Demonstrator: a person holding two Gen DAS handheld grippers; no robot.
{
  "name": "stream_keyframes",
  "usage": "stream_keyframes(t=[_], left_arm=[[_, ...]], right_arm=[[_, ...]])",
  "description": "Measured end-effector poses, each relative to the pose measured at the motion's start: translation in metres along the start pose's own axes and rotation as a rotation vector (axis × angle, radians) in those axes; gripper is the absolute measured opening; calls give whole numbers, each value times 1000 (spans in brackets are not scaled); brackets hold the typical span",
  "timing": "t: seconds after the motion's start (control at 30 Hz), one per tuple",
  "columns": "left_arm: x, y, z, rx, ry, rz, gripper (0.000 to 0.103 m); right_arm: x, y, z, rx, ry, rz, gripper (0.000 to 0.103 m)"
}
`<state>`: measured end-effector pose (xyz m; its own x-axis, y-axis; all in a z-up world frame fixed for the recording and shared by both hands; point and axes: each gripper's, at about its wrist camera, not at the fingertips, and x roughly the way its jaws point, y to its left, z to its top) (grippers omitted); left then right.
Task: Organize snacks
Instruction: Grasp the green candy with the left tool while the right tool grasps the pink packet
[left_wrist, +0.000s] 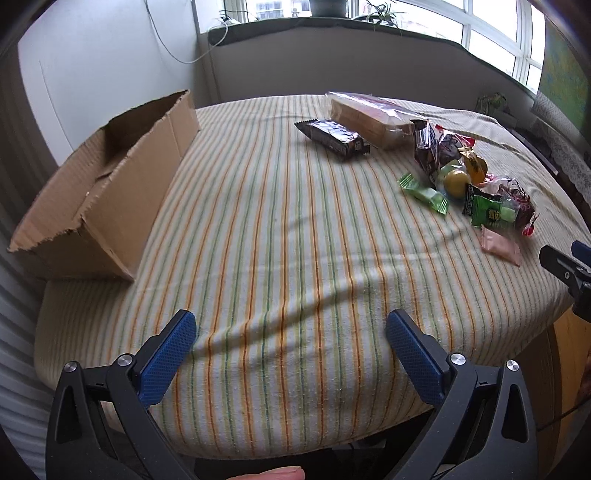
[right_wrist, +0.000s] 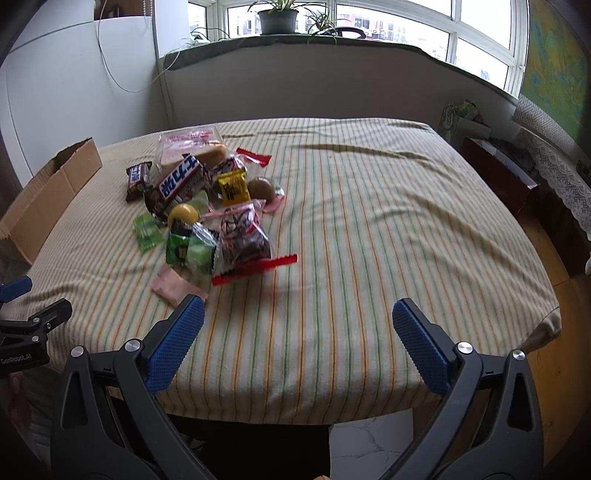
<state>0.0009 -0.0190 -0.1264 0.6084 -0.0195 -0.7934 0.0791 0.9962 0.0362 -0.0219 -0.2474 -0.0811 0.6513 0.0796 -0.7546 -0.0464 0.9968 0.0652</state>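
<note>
A pile of wrapped snacks (right_wrist: 207, 206) lies on the striped tablecloth (right_wrist: 369, 229); in the left wrist view the pile (left_wrist: 461, 177) is at the far right. It holds a dark chocolate bar (left_wrist: 332, 139), a clear bag of bread (left_wrist: 373, 116), green candies (left_wrist: 424, 194), a pink packet (right_wrist: 177, 286) and a red-edged bag (right_wrist: 243, 240). An open cardboard box (left_wrist: 107, 188) stands at the table's left; its end shows in the right wrist view (right_wrist: 51, 192). My left gripper (left_wrist: 291, 332) is open and empty over the near edge. My right gripper (right_wrist: 297, 321) is open and empty, just short of the pink packet.
A white wall and a windowsill with potted plants (right_wrist: 277, 18) lie beyond the table. A dark bag (right_wrist: 498, 166) and lace-covered furniture (right_wrist: 561, 173) stand at the right. Wooden floor (right_wrist: 554, 369) shows past the table's right corner.
</note>
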Motion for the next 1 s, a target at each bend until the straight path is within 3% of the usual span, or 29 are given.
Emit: stream_keyframes(t=[0.13,0.3,0.53,0.6,0.7,0.87,1.0], left_arm=[[1,9,-4,-31,-25,-64,103],[-1,14,-18,-26,-153,-103,103],[-4,18,-25,25,-231,-139,103],[-4,15,-21,33,-218,-136,103],[-2,11,-4,70,-157,-135,103],[-6,-12,31,168,-163,-209,103],[12,-42,58,280,-81,-318,103]], right_arm=[[13,-3,-17,2,12,6,103],[9,-2,-28,-12,-68,5,103],[7,2,-33,-43,-151,13,103],[7,4,-30,-54,-155,27,103],[0,15,-26,-116,-199,135,103],[10,47,-20,-248,-176,247,100],[17,63,-16,-290,-156,304,92]])
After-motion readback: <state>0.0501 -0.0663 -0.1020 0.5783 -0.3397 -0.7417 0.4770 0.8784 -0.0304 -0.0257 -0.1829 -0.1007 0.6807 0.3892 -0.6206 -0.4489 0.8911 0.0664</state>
